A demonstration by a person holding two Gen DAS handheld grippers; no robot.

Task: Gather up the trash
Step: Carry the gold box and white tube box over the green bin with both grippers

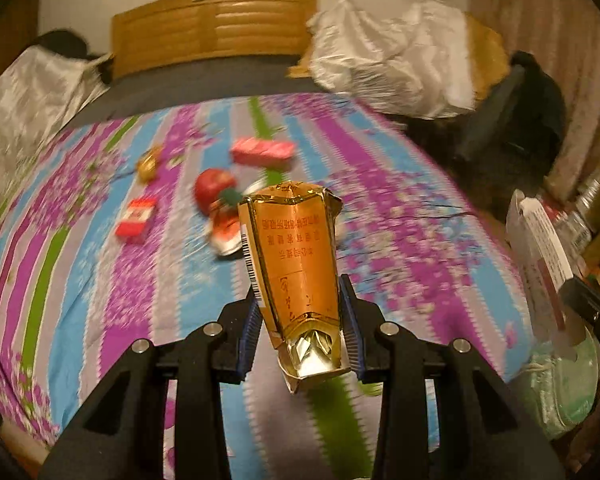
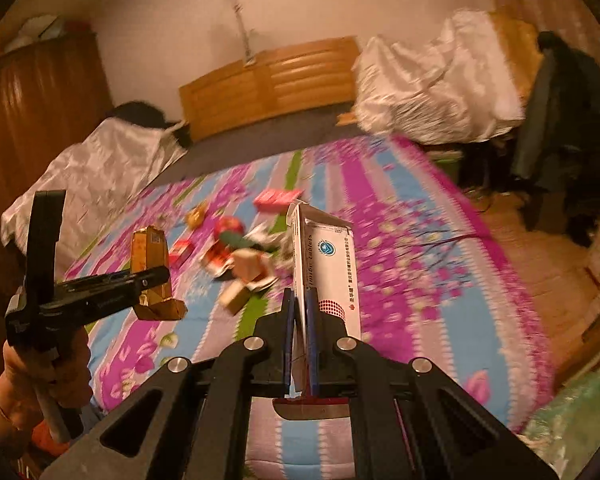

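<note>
Striped bedspread [image 1: 380, 208]: purple, blue, grey and green bands cover the bed; every place below is given relative to it.
Wooden headboard [image 1: 214, 26]: at the far end of the bedspread, against the wall.
White plastic bag [image 1: 388, 60]: bulky and crumpled, at the far right corner of the bedspread; whether it is meant to take the trash I cannot tell.
Trash pile [image 2: 240, 256]: a blurred heap near the middle of the bedspread, with a red round piece, torn red-and-white wrappers and small tan boxes.
Pink box [image 1: 262, 152]: on the bedspread just beyond the pile.
Red-and-white packet [image 1: 136, 220]: on the bedspread, left of the pile.
Gold wrapper [image 1: 148, 164]: small, on the bedspread beyond the packet.
Right gripper [image 2: 300, 300]: above the near part of the bedspread, fingers pressed close on the lower edge of a white tablet box [image 2: 328, 268], which stands upright between them.
Left gripper [image 1: 302, 320]: above the near part of the bedspread, blue pads pinching a gold foil carton [image 1: 292, 256], crumpled at its near end.
Progress: two pieces are lifted clear of the bedspread, one per gripper; neither looks deposited yet.
Remaining: the pile and three loose items still lie on the bedspread, so by my judgement most of the collecting is left.
</note>
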